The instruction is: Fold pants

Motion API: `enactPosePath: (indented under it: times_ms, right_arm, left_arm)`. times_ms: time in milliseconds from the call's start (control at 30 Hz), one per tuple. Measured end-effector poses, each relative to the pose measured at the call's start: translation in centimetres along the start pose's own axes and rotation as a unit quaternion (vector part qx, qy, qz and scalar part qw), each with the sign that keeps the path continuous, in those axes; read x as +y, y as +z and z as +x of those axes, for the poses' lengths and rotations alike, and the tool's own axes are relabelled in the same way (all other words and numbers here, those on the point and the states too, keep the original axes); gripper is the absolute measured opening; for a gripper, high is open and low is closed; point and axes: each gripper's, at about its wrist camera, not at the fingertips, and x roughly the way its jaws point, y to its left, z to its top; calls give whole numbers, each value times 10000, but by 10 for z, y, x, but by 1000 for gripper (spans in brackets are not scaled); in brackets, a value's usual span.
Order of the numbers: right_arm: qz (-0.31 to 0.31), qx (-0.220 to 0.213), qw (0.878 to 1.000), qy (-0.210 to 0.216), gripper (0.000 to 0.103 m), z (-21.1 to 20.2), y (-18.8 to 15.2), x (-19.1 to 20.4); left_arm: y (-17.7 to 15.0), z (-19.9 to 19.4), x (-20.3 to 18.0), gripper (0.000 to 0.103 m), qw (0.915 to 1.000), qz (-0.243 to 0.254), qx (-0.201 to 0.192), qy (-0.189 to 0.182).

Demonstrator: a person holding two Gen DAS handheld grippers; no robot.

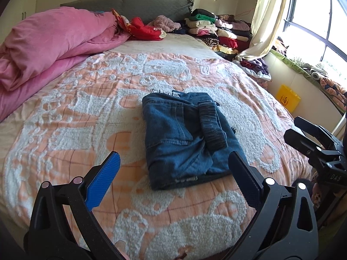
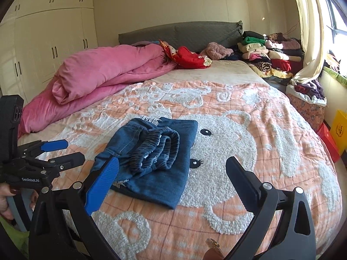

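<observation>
Nearest the lens in the left wrist view I've got the left gripper (image 1: 173, 166), fingers spread wide w/ nothing between the pads; its blue pad (image 1: 103, 178) sits lower left of frame, dark finger lower right, overlapping the near-right corner of the pants in the picture, can't tell if it touches. The pants (image 1: 184, 138), dark blue denim, lie folded into a compact packet at frame centre on the bed cover (image 1: 86, 117), peach w/ white bear pattern. Elastic waistband (image 1: 211, 127) is bunched on top of the packet.

Right wrist view: right gripper (image 2: 172, 162) also wide apart, empty, hanging over the near edge of the pants (image 2: 151, 158). A hand (image 2: 4, 199) at lower left holds the other tool.

Upper left: rolled pink duvet (image 1: 49, 43). Upper right: stack of folded clothes (image 1: 208, 28) by the grey headboard (image 1: 130, 5), curtain (image 1: 266, 15) beside the window.
</observation>
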Motion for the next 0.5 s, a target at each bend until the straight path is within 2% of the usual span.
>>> enactPosePath:
  times_ms: [200,500]
  right_arm:
    - [-5,160,9999,-60,98,-8,-16,-4]
    - [177,690,9974,-110,98,5,-42,-4]
  left_arm:
    - [-19,-1,1,93,9998,-10,193,9]
    - [-52,8,5,93,9980,-276,565,-48]
